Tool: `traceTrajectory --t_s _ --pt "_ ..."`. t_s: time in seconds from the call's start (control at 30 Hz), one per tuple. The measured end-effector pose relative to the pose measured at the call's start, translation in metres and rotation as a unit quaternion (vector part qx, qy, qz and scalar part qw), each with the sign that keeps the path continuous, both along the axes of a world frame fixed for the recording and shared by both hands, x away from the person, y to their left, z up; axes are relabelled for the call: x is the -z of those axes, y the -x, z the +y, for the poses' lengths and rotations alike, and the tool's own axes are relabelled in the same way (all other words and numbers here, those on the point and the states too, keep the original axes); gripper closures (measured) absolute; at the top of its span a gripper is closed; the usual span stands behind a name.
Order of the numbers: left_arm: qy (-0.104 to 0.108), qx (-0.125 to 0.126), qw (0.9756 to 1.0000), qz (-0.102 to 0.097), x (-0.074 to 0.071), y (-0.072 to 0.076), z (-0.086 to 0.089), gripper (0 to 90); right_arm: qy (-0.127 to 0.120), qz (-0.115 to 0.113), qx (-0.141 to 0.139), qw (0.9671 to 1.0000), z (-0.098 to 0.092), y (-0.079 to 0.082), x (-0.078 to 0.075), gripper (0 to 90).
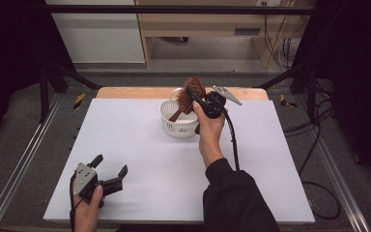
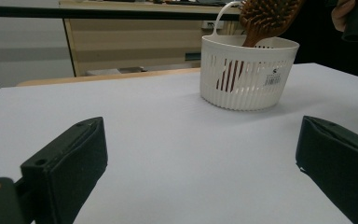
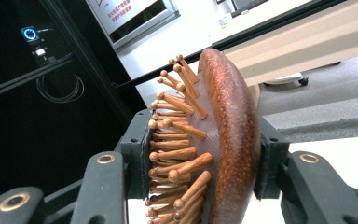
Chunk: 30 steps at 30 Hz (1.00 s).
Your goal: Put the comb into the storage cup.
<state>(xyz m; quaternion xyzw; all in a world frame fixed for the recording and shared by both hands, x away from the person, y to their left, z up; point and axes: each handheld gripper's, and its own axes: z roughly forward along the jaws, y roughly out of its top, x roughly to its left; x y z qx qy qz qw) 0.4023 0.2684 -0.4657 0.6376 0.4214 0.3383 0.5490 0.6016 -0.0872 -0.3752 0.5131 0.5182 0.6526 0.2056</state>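
Note:
A brown wooden hairbrush (image 1: 188, 94) stands with its handle down inside a white slotted basket (image 1: 172, 123) at the far middle of the table. My right gripper (image 1: 192, 94) is shut on the brush head (image 3: 223, 140), one pad against the pegs, the other against the wooden back. The left gripper view has the basket (image 2: 247, 74) with the brush (image 2: 265, 18) leaning out of its top. My left gripper (image 1: 110, 166) rests at the near left of the table, held by a hand, its jaws wide open with nothing between them (image 2: 200, 163).
A white sheet (image 1: 140, 159) covers the table, with a wooden edge (image 1: 135, 92) at the far side. Wooden furniture (image 1: 207, 29) and cables (image 1: 319, 145) lie beyond and to the right. Metal rails (image 1: 24, 159) flank the table.

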Motion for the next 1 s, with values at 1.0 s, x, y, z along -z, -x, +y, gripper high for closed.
traceTrajectory --t_s 1.0 --pt "-0.001 0.004 1.0 0.002 0.0 0.0 -0.001 2.1 -0.018 0.011 -0.001 0.9998 0.004 -0.002 0.014 50.4"
